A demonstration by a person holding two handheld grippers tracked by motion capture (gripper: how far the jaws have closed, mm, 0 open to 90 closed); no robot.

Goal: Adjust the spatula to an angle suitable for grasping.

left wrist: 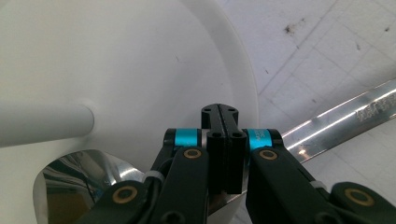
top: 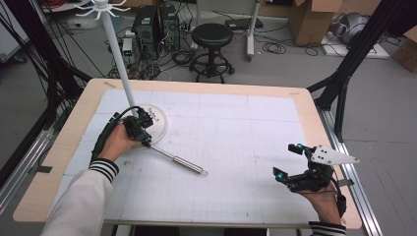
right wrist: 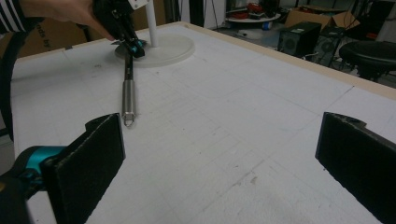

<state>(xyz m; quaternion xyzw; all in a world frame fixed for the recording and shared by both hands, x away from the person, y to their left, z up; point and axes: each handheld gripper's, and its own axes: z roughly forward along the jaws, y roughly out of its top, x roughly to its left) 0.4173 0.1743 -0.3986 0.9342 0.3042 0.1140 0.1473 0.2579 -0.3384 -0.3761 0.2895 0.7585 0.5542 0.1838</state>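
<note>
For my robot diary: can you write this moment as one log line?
left gripper: shut on ladle | ladle bowl: over stand base | right gripper: open, holding nothing | surface: white mat

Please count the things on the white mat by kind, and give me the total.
Metal ladle, gripped near its bowl by the shut left gripper: 1
White stand with round base and hooks on top: 1
Total: 2
</note>
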